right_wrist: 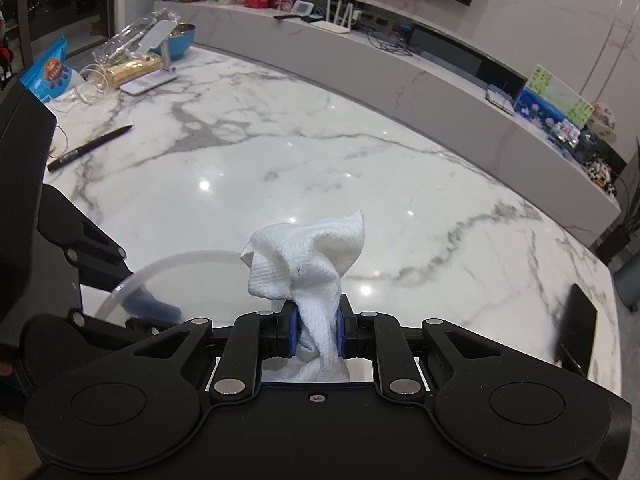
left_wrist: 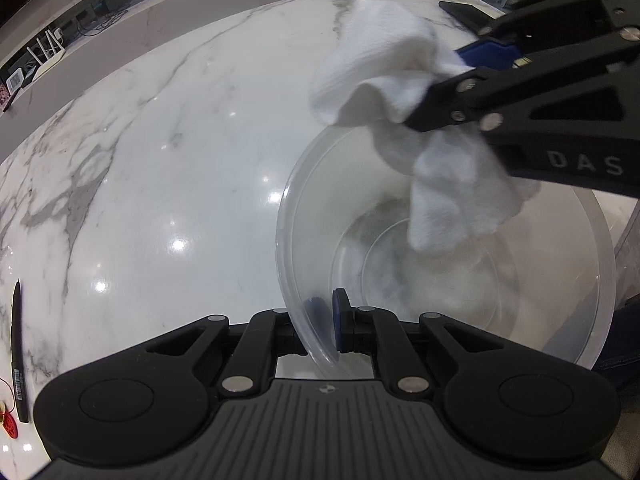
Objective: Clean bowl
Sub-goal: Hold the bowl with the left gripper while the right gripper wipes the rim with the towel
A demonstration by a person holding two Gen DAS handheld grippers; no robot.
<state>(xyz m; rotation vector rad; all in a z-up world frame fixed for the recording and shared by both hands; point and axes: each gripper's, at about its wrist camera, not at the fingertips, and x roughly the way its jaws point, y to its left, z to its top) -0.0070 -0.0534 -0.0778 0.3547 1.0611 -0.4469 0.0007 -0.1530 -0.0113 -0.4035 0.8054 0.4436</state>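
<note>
A clear plastic bowl [left_wrist: 460, 280] stands tilted at the marble table's near right corner. My left gripper [left_wrist: 324, 320] is shut on the bowl's near rim, one blue pad inside the wall and one outside. My right gripper [left_wrist: 460, 68] comes in from the upper right, shut on a crumpled white cloth [left_wrist: 400, 80]. The cloth's lower end hangs down into the bowl, just above its bottom. In the right wrist view the cloth [right_wrist: 312, 256] bunches up between the blue pads of my right gripper [right_wrist: 318, 330], and the bowl's rim [right_wrist: 160, 268] shows at lower left with the left gripper on it.
A black pen [left_wrist: 18, 356] lies at the table's left edge; the pen [right_wrist: 90, 148] also shows in the right wrist view. A black phone [right_wrist: 576, 328] lies at the right edge. A phone stand [right_wrist: 154, 60], a blue snack bag [right_wrist: 50, 72] and a blue bowl [right_wrist: 182, 40] crowd the far left corner.
</note>
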